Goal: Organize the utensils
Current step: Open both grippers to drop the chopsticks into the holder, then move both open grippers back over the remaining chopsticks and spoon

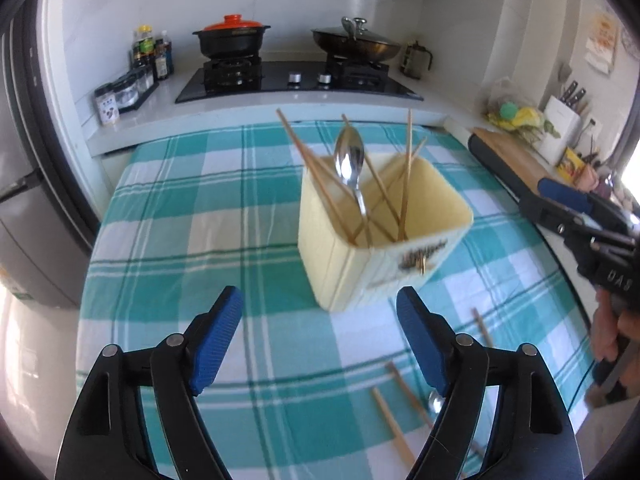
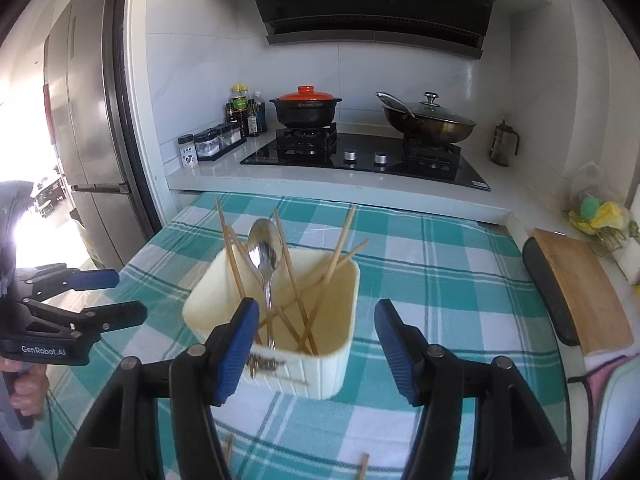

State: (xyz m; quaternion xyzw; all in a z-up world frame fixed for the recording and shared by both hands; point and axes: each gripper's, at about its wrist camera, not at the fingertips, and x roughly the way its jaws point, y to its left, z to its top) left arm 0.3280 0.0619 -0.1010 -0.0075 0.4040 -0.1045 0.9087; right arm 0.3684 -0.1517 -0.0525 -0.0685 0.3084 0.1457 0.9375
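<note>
Right wrist view: both the right hand-held gripper and left hand-held gripper are spread wide, empty, near the cream holder where a spoon and chopsticks are kept.

This is a home kitchen. A gas hob sits in a white counter under a black range hood, carrying a black clay pot with an orange lid and a lidded wok. Sauce bottles and spice jars stand beside it, a steel refrigerator rises at the left, and a knife block stands at the right.
</note>
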